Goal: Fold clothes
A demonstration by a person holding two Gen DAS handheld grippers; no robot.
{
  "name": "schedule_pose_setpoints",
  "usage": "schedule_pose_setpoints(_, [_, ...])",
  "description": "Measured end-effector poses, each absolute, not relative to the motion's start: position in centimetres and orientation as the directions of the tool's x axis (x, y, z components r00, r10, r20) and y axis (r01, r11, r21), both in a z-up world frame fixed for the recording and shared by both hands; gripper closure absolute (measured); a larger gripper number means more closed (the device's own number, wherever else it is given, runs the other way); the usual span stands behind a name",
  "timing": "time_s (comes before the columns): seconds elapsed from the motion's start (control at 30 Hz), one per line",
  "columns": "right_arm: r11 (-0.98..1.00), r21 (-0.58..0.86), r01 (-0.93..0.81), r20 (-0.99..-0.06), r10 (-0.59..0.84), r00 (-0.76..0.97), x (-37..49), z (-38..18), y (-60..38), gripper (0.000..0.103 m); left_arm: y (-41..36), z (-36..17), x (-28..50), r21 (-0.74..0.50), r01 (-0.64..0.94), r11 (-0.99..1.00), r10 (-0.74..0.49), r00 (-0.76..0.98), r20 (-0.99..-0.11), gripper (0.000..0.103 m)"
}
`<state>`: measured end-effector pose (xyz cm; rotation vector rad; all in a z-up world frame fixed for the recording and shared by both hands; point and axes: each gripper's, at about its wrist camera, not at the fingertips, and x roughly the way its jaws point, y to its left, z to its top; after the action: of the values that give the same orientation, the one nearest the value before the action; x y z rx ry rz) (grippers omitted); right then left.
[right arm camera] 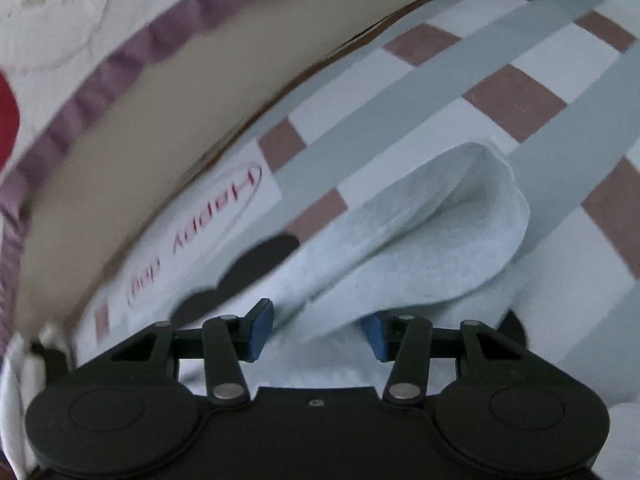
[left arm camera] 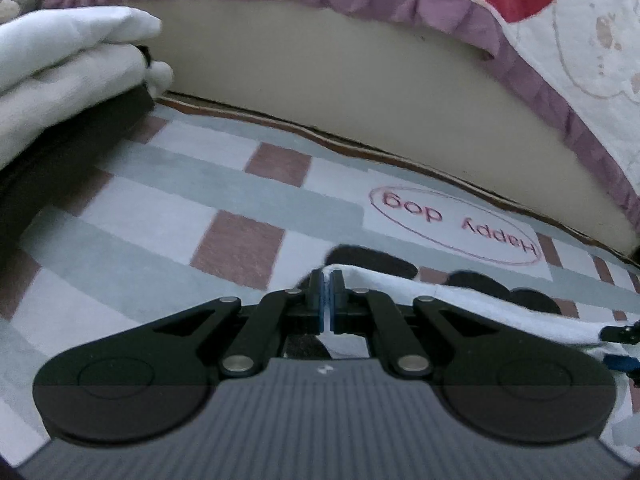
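Observation:
A white garment with black patches (left arm camera: 460,300) lies on the checked sheet. In the left wrist view its edge runs rightward from my left gripper (left arm camera: 327,280), whose blue pads are shut on that edge. In the right wrist view the same garment (right arm camera: 432,236) shows as a soft rolled fold reaching away from me. My right gripper (right arm camera: 318,322) is open, its blue pads (right arm camera: 260,330) on either side of the cloth without pinching it. My right gripper's tips (left arm camera: 622,333) also show at the left wrist view's far right, beside the garment's edge.
A stack of folded white and dark clothes (left arm camera: 60,80) sits at the far left. The sheet (left arm camera: 240,184) carries a "Happy dog" label (left arm camera: 460,224). Behind it rises a beige padded edge (left arm camera: 340,80) under a quilt with a purple frill (left arm camera: 440,4).

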<state>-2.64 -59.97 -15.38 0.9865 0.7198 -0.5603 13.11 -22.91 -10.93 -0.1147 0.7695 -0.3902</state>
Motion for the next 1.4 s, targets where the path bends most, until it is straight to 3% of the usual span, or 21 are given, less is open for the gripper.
schedule_pose_setpoints(0.07, [0.501,0.504,0.704,-0.77,-0.108,0.628,-2.5,-15.2,-59.5,0.057,-22.5,-10.4,12.9,-0.244,0.306,0.92,-0.39,0.675,-0.626,0.101])
schedule_pose_setpoints(0.1, [0.531,0.476,0.701,-0.781,-0.11,0.614,-2.4,-15.1,-59.2,0.088,-22.3,-10.1,12.9,-0.242,0.311,0.919,-0.394,0.686,-0.612,0.101])
schedule_pose_setpoints(0.13, [0.56,0.453,0.693,-0.787,-0.113,0.606,-2.6,-14.8,-58.9,0.097,-22.2,-9.9,12.9,-0.239,0.316,0.918,-0.395,0.688,-0.609,0.101])
schedule_pose_setpoints(0.23, [0.661,0.366,0.654,-0.794,-0.145,0.591,-3.6,-13.0,-57.7,0.098,-22.1,-9.5,13.1,-0.229,0.329,0.916,-0.399,0.688,-0.606,0.101])
schedule_pose_setpoints(0.4, [0.819,-0.129,0.558,-0.733,-0.458,0.503,-6.4,-9.5,-53.2,0.098,-21.8,-9.9,13.5,-0.293,0.287,0.912,-0.41,0.637,-0.653,0.101])
schedule_pose_setpoints(0.6, [0.709,-0.248,0.66,-0.664,-0.62,0.418,-12.6,-7.7,-54.8,0.1,-22.0,-10.8,12.1,-0.312,0.327,0.892,-0.447,0.531,-0.72,0.1])
schedule_pose_setpoints(0.67, [0.647,-0.257,0.718,-0.635,-0.673,0.379,-14.1,-7.8,-56.4,0.099,-22.5,-11.6,10.9,-0.309,0.371,0.876,-0.463,0.462,-0.757,0.1])
schedule_pose_setpoints(0.8, [0.589,-0.157,0.793,-0.716,-0.621,0.32,-16.4,-10.9,-61.0,0.099,-23.5,-12.6,8.8,-0.273,0.469,0.84,-0.468,0.371,-0.802,0.097])
schedule_pose_setpoints(0.93, [0.549,-0.082,0.831,-0.738,-0.595,0.32,-17.1,-12.0,-62.4,0.1,-24.0,-10.8,8.4,-0.241,0.599,0.763,-0.551,0.409,-0.727,0.094])
schedule_pose_setpoints(0.97, [0.552,-0.09,0.829,-0.738,-0.596,0.317,-16.9,-12.1,-62.4,0.099,-24.1,-10.3,8.3,-0.231,0.63,0.742,-0.573,0.416,-0.706,0.08])
schedule_pose_setpoints(1.0, [0.556,-0.102,0.825,-0.736,-0.6,0.314,-16.7,-12.1,-62.3,0.099,-24.2,-9.8,8.3,-0.219,0.659,0.719,-0.595,0.422,-0.684,0.058])
schedule_pose_setpoints(1.07, [0.568,-0.137,0.811,-0.723,-0.617,0.311,-16.6,-11.8,-61.8,0.099,-25.1,-9.1,8.1,-0.162,0.719,0.676,-0.619,0.435,-0.654,0.051])
schedule_pose_setpoints(1.13, [0.58,-0.164,0.798,-0.709,-0.632,0.314,-16.8,-11.3,-61.1,0.099,-26.7,-9.6,7.7,-0.071,0.779,0.623,-0.629,0.446,-0.637,0.051])
schedule_pose_setpoints(1.23, [0.597,-0.186,0.781,-0.694,-0.642,0.326,-16.9,-10.7,-60.0,0.099,-29.3,-11.6,7.7,0.036,0.833,0.551,-0.589,0.42,-0.691,0.051])
schedule_pose_setpoints(1.3, [0.607,-0.176,0.775,-0.686,-0.64,0.346,-17.1,-10.2,-59.8,0.099,-30.8,-12.9,7.6,0.095,0.861,0.499,-0.558,0.403,-0.725,0.063])
schedule_pose_setpoints(1.37, [0.616,-0.159,0.771,-0.685,-0.631,0.363,-17.2,-9.8,-60.0,0.099,-31.6,-13.9,7.6,0.129,0.878,0.46,-0.538,0.391,-0.746,0.066])
schedule_pose_setpoints(1.4, [0.62,-0.146,0.771,-0.689,-0.623,0.37,-17.2,-9.7,-60.2,0.099,-32.1,-14.3,8.0,0.138,0.879,0.456,-0.524,0.391,-0.757,0.072])
